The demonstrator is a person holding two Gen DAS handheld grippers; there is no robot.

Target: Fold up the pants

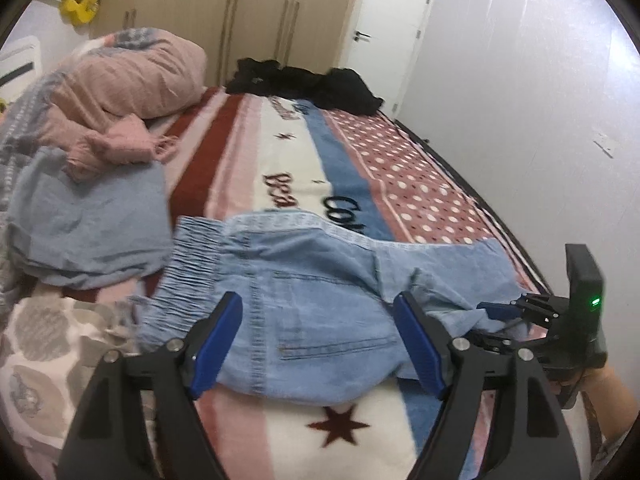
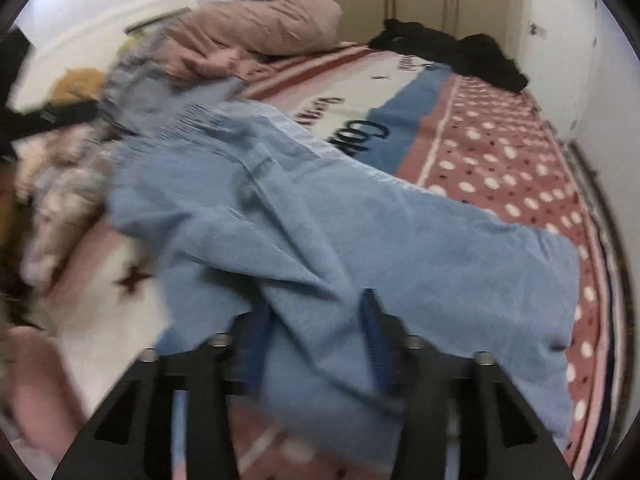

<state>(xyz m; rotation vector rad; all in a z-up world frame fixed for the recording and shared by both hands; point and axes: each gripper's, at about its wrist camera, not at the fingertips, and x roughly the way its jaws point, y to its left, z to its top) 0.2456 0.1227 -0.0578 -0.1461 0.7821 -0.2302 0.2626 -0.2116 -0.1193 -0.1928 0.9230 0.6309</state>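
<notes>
Left tongs (image 1: 320, 336) open over pants (image 1: 320, 280) | right tongs (image 2: 316, 344) clamp leg

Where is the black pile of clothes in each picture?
Left wrist view: the black clothes lie at the top middle, at the bed's far end, before the wardrobe.
Right wrist view: the black clothes lie at the upper right, same far end.
Shared landmark: the pink pillow, left of the pile.

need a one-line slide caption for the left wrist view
Open left gripper hovers over light-blue denim pants on a patterned bedspread while the right gripper grips a pant leg.
</notes>
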